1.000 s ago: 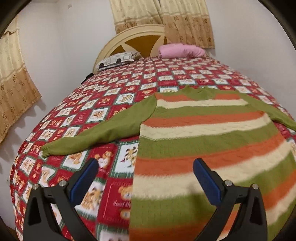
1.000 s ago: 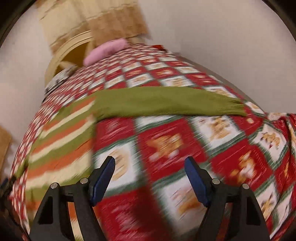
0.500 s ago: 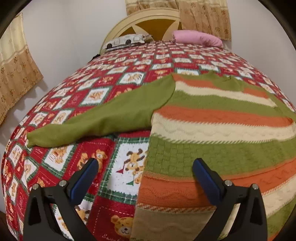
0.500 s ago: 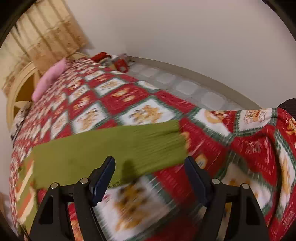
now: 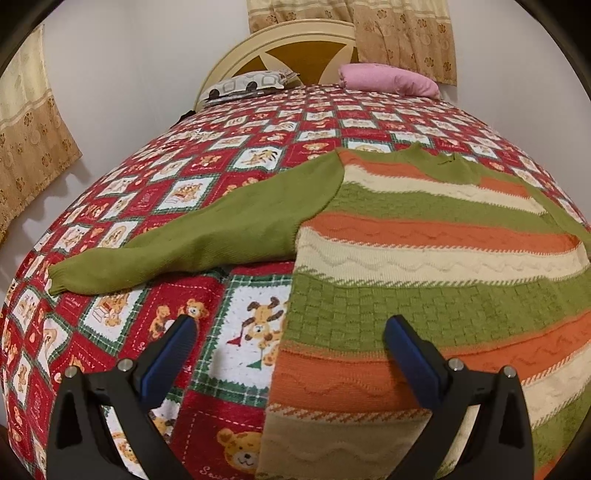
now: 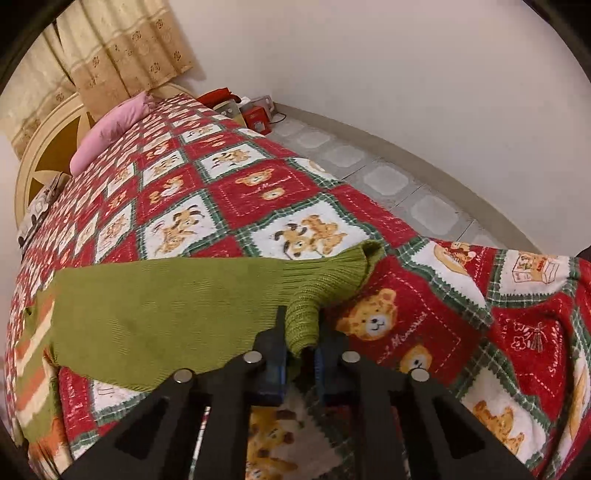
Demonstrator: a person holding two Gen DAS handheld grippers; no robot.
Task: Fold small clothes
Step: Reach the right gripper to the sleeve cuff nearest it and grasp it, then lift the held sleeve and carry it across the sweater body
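So we've got a striped sweater (image 5: 424, 258) spread flat on the bed, on top of a red patchwork bedspread (image 5: 166, 206) covered in teddy bears and puppies. Stripes are green, orange and cream, and both sleeves are plain green.

Starting on the left: the left sleeve (image 5: 207, 240) lies stretched out across the bedspread, angling away from the body toward the bed's left edge, cuff end flat. Our left gripper (image 5: 288, 339) hangs over the lower left side of the sweater with its jaws spread wide and nothing between them. One blue pad is above the bedspread, the other above the orange and green stripes, so the sweater's side edge runs right between them. We can't tell if either finger actually touches the fabric.

Further back there's a cream headboard (image 5: 295, 40), a patterned pillow (image 5: 247, 83) and a pink pillow (image 5: 388, 79), with tan curtains (image 5: 399, 29) behind them.

Over on the right side: the right sleeve (image 6: 159, 310) lies flat across the bedspread, and our right gripper (image 6: 301, 343) is closing on its ribbed cuff (image 6: 325, 284). The cuff is bunched up and pinched between the blue pads, with a fold of it poking up past the fingers. Beyond the bed edge we can see tiled floor (image 6: 388, 177) and some red boxes (image 6: 255, 114) near the wall.
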